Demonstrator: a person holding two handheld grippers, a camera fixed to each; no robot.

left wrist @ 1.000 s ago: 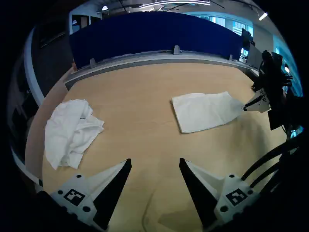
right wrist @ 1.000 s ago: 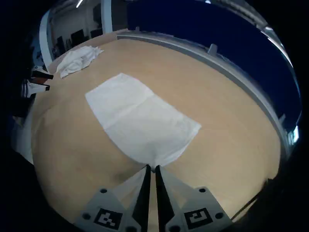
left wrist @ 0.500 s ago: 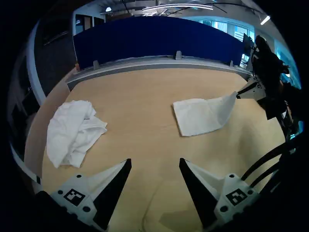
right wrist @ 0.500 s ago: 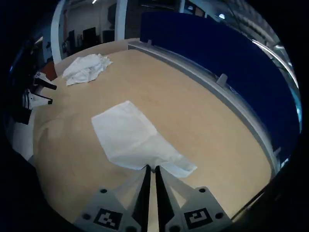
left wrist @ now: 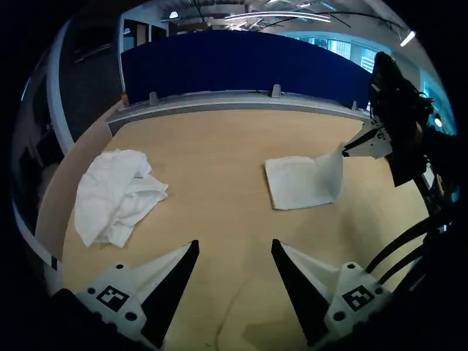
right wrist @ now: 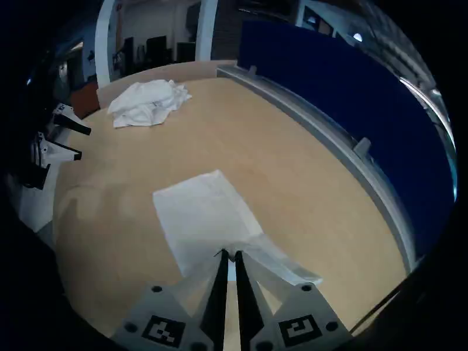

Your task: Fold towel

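Towel (right wrist: 202, 213) edge is pinched in the right gripper (right wrist: 228, 256), jaws fully closed on it and raised off the wooden table (right wrist: 292, 175). The rest lies flat just ahead of the tips. Likely held up so the edge can go over for a fold. Left gripper (left wrist: 234, 244) has jaws wide apart, empty, well short of the cloth. Crumpled white cloth pile (left wrist: 114, 193) sits ahead-left of them.

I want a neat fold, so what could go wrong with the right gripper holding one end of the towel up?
The right gripper pinches the towel at a single spot, so the raised end may sag and land crooked. The left gripper is open and away from it, so nothing pins the far end; the towel could slide on the table instead of folding.
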